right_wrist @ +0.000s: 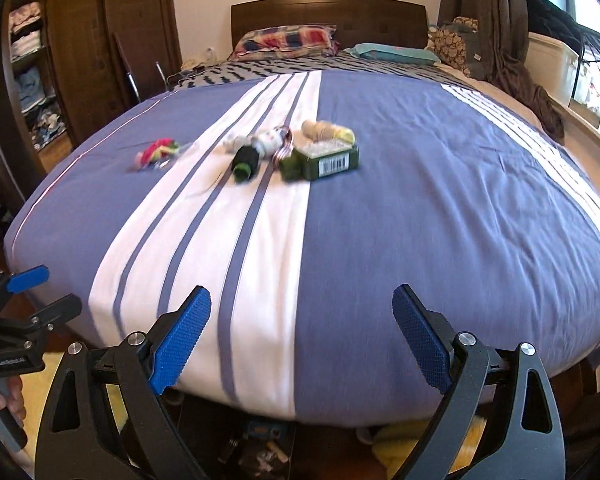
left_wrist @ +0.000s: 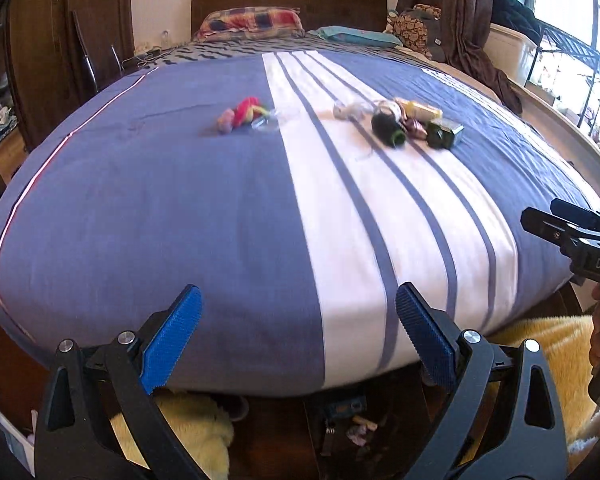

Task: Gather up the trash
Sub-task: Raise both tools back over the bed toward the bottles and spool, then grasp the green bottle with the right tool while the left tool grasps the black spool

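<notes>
Trash lies in two clumps mid-bed on the blue and white striped cover [left_wrist: 140, 208] [right_wrist: 440, 200]. One clump holds a dark green box with a barcode [right_wrist: 327, 160] [left_wrist: 444, 133], a black roll with a green rim [right_wrist: 245, 162] [left_wrist: 386, 128], a cream wrapper [right_wrist: 328, 131] [left_wrist: 418, 109] and crumpled white scraps [right_wrist: 266, 140]. To its left sits a pink and green wrapper [right_wrist: 158, 151] [left_wrist: 242, 114] beside clear plastic [left_wrist: 266, 122]. My left gripper [left_wrist: 298, 336] and right gripper [right_wrist: 302, 332] hover open over the bed's foot, far from the trash, with nothing between their fingers.
Pillows [left_wrist: 252, 22] and a dark headboard [right_wrist: 328, 16] lie at the far end. A wardrobe [right_wrist: 80, 60] stands left; curtain and clothes [right_wrist: 512, 60] are heaped right by the window. A yellow fluffy rug [left_wrist: 540, 344] and small clutter [left_wrist: 356, 428] sit on the floor under me.
</notes>
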Motion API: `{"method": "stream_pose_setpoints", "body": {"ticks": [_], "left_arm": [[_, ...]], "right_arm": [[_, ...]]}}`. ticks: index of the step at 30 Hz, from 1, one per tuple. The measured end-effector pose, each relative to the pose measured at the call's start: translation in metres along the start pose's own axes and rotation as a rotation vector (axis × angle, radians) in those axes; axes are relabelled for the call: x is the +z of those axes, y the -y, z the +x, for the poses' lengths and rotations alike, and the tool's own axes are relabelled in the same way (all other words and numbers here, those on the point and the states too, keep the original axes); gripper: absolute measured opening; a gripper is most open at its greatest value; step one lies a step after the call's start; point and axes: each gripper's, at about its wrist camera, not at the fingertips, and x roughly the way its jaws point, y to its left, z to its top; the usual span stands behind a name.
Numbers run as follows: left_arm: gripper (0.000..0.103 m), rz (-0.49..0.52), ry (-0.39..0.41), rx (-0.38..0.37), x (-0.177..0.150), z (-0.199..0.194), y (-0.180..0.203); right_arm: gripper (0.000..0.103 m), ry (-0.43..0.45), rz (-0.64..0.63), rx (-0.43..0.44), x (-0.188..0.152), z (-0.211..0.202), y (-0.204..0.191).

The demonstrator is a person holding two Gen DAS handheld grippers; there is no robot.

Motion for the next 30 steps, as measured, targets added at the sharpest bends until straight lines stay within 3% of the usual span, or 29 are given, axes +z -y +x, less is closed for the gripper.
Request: {"method": "stream_pose_setpoints", "body": {"ticks": [16,23,26,30], "left_arm": [[0.092,0.065,-0.020,-0.027,0.065,0.059,0.032],[0.092,0.073,-0.046,-0.053,0.072,0.079,0.042],[0.092,0.071,-0.062,-0.061,0.074,0.089,0.043],[0.092,0.070,-0.071,-0.066,0.077,0.101,0.046]], "right_arm": [[0.092,-0.025,-0.019,-0.041,0.061,0.066,0.002],[0.093,-0.096,-0.016,-0.045,0.067,0.104,0.013],[0.099,-0.101,-0.019,-0.028,0.071,0.112,0.014],[0.100,-0.111,-0.019,-0.013,0.079,0.122,0.016]]}}
